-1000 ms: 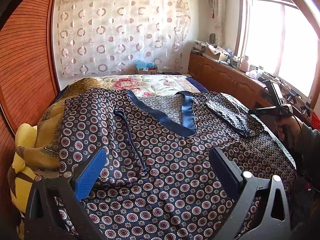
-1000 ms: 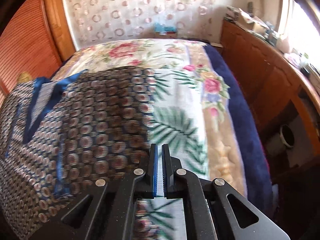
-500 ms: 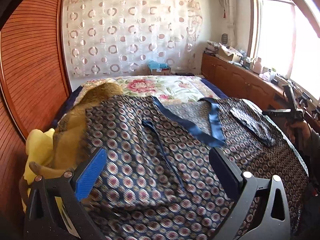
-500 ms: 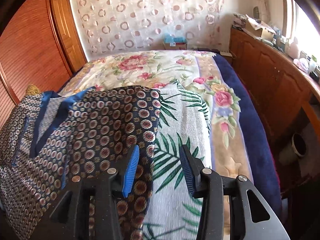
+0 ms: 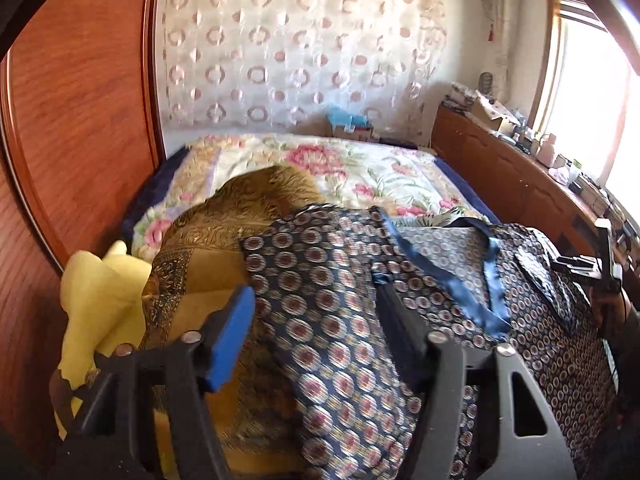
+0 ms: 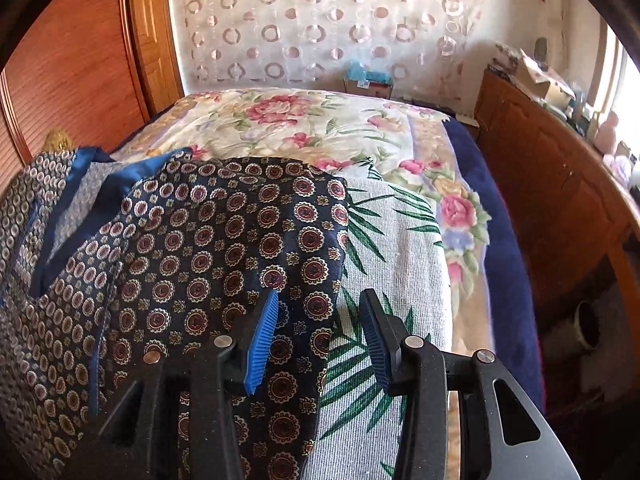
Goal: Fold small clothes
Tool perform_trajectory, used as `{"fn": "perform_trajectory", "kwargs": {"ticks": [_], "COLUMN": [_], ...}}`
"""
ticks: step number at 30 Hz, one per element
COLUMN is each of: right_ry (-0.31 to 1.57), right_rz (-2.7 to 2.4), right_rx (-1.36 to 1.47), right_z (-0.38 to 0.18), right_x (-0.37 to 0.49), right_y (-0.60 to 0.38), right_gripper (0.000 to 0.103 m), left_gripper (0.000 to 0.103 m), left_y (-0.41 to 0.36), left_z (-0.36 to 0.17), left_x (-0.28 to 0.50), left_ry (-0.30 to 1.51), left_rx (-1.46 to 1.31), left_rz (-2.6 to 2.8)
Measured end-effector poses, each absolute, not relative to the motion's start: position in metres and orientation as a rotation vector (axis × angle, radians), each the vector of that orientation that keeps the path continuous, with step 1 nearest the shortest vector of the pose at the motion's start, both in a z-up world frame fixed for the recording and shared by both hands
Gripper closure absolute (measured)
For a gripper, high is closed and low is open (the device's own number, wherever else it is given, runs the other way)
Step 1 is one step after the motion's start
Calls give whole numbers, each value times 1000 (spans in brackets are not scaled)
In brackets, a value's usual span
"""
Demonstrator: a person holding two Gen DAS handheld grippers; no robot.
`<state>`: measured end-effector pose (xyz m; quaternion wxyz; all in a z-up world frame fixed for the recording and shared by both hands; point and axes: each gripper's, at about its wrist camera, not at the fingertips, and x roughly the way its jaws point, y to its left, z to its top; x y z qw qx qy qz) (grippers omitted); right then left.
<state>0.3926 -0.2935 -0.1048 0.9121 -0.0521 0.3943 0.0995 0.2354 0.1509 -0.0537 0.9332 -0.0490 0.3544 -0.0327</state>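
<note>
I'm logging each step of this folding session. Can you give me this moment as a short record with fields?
surface: bed with floral blanket
garment: navy patterned top, spread flat, blue neckline trim up
left gripper: jaws just been closing, astride the top's left edge, fabric between the fingers, not yet pinched
right gripper: open, over the top's right edge, gripping nothing
beside garment: gold cloth, yellow item

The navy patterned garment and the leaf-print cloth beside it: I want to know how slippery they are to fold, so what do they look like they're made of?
Navy patterned garment: probably satin or silky synthetic; smooth, faint sheen, glossy blue trim, soft draping folds. Leaf-print cloth: seems a matte ribbed knit or towelling; fine lines, no shine.
</note>
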Motion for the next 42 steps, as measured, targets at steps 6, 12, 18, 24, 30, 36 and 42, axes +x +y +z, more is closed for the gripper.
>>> {"fn": "perform_trajectory", "kwargs": {"ticks": [6,12,18,24,30,36,42], "right_ry": [811,810,809,809,809,808,808], "right_rz": [208,205,203,203,203,204,204], "right_rx": [-98,-103,-107,-107,-106,-106,-106], "right_z": [-107,-106,-105,-106,-106,-106,-105], "right_x": [392,390,389,389,389,389,389], "right_y": [-295,-295,-294,-295,-295,-294,-296], "right_gripper": [59,59,59,59,59,59,59], "left_gripper": [40,45,47,46,77,86,86], "left_y": [169,173,182,176,169,168,177], "left_z": [-63,-75,-85,-88,-87,-80,-82], "left_x": [270,295,306,310,313,313,317], "left_ry": [777,837,875,895,904,884,910], "left_rx": [-117,-136,-184,-144,-163,-134,-130], "left_rz": [-41,-42,-39,-25,-105,-80,-31]}}
